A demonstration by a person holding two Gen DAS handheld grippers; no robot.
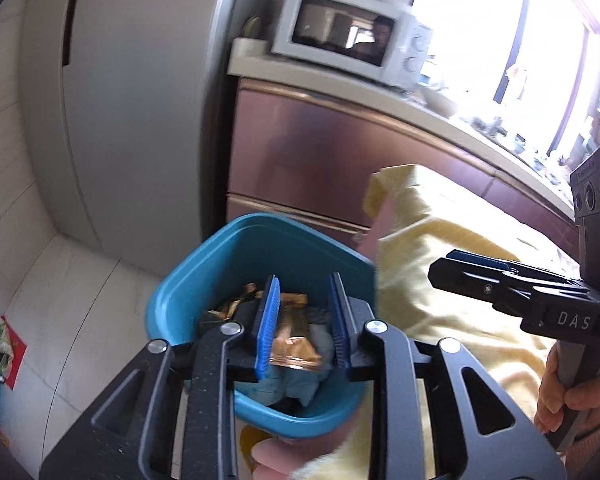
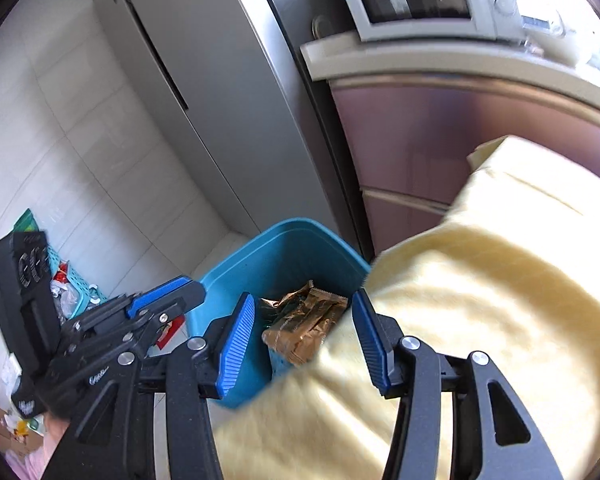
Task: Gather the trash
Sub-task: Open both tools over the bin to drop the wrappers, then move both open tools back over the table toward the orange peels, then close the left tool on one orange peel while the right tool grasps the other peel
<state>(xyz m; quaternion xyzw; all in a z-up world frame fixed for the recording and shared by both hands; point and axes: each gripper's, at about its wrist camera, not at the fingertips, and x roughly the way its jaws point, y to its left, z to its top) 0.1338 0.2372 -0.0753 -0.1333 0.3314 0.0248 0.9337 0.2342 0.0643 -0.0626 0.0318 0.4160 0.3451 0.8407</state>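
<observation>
Kitchen corner, white tile floor, grey fridge, microwave on a counter. Teal plastic waste bin (image 1: 260, 264) stands on the floor against a yellow cloth-covered table (image 2: 480, 300). Crumpled gold foil snack wrappers (image 2: 304, 328) lie inside the bin, below and ahead of both tools. Left gripper (image 1: 302, 320) sits directly over the bin mouth, jaws parted, nothing pinched. Right gripper (image 2: 304, 344) is released too, wider, straddling the bin rim and cloth edge. Left looks nearer. Trash likely just dropped.

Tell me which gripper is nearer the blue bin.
Left. The left gripper hangs directly over the blue bin, above the wrappers inside. The right gripper is beside the bin, partly over the yellow cloth.
</observation>
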